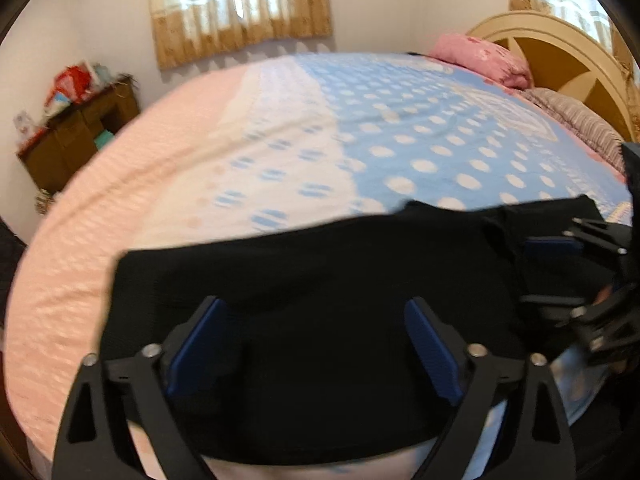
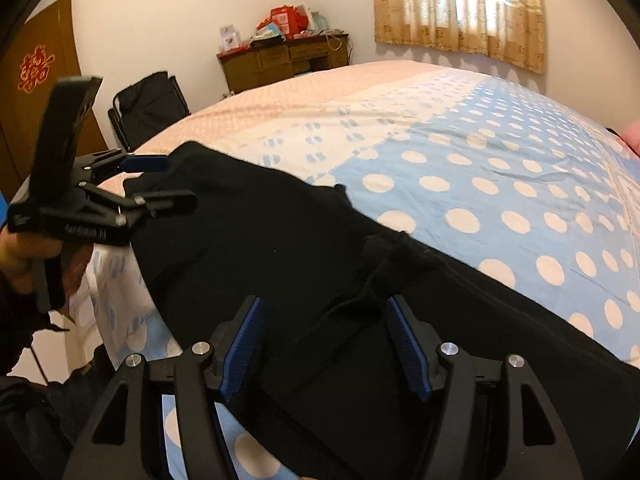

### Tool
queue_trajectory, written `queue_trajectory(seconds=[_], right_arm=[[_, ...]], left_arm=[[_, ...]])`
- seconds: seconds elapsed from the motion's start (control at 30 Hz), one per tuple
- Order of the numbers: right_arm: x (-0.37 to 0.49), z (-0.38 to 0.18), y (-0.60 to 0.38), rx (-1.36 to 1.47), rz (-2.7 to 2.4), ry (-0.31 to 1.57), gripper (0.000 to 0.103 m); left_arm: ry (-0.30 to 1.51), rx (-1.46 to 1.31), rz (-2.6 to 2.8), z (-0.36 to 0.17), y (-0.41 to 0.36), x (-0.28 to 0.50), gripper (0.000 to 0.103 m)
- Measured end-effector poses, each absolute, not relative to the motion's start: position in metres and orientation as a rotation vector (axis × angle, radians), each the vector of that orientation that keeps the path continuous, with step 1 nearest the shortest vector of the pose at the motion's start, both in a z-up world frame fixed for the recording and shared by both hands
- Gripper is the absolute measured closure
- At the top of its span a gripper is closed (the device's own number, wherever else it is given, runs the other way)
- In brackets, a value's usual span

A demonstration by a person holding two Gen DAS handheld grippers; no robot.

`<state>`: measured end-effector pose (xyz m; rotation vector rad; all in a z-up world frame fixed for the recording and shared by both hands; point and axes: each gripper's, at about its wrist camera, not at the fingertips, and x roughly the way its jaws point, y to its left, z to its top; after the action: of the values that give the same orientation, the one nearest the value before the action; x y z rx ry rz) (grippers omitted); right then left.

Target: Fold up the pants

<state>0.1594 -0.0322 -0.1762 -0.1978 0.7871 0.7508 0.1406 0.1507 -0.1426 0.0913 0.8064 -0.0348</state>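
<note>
I see black pants lying on the bed at its near edge, spread across the blue polka-dot and pink sheet; the fabric looks bunched and partly doubled over, with a ragged edge and a loose drawstring at 12 o'clock from my right gripper. Left gripper sits over the pants with its fingers spread wide, nothing between the blue pads, cloth just beneath them. Right gripper likewise released, fingers apart over the cloth, not pinching it. In the right wrist view the left gripper shows at 9 o'clock, held by the left hand, fingers parted at the pants' far end; I can't tell if they touch the fabric. In the left wrist view the right gripper is at 3 o'clock, on the pants' other end. A pink pillow lies by the headboard at 1 o'clock. A brown desk cluttered with red bags stands against the wall, a dark chair beside the bed, and curtains cover the window. Left view is motion-blurred.
</note>
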Motion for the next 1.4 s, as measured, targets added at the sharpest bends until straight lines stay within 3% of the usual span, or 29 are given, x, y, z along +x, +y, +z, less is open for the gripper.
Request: queue_trajectory(seconds=[0.27,0.4,0.6,0.67,0.73,0.97,1.07,1.17,1.2,1.4], right_arm=[[0.151,-0.168,-0.045,-0.179,0.722,0.753,0.038],[0.137,-0.155,-0.056,-0.167,0.721,0.713,0.037],[0.126,-0.150,-0.065,-0.167,0.702,0.698,0.037],[0.123,-0.152,-0.065,-0.169,0.699,0.701,0.037],[0.120,-0.153,-0.066,-0.167,0.698,0.703,0.037],[0.112,-0.153,-0.063,-0.167,0.706,0.695,0.037],[0.106,-0.148,-0.066,-0.166,0.705,0.673,0.037],[0.100,-0.142,-0.073,-0.158,0.701,0.655,0.037],[0.099,-0.141,-0.076,-0.155,0.698,0.650,0.037],[0.098,-0.136,-0.101,-0.142,0.626,0.641,0.037]], left_arm=[[0.785,0.021,0.158,-0.139,0.242,0.139,0.006],[0.823,-0.088,0.160,-0.154,0.276,0.143,0.025],[0.809,-0.240,0.084,-0.164,0.286,0.145,0.030],[0.810,-0.252,0.055,-0.164,0.283,0.146,0.035],[0.818,-0.234,0.024,-0.165,0.276,0.147,0.048],[0.849,-0.208,0.037,-0.171,0.277,0.161,0.041],[0.868,-0.180,0.036,-0.169,0.274,0.164,0.043],[0.864,-0.221,-0.001,-0.164,0.277,0.157,0.063],[0.864,-0.257,-0.034,-0.163,0.280,0.154,0.080],[0.794,-0.354,-0.091,-0.139,0.275,0.134,0.082]])
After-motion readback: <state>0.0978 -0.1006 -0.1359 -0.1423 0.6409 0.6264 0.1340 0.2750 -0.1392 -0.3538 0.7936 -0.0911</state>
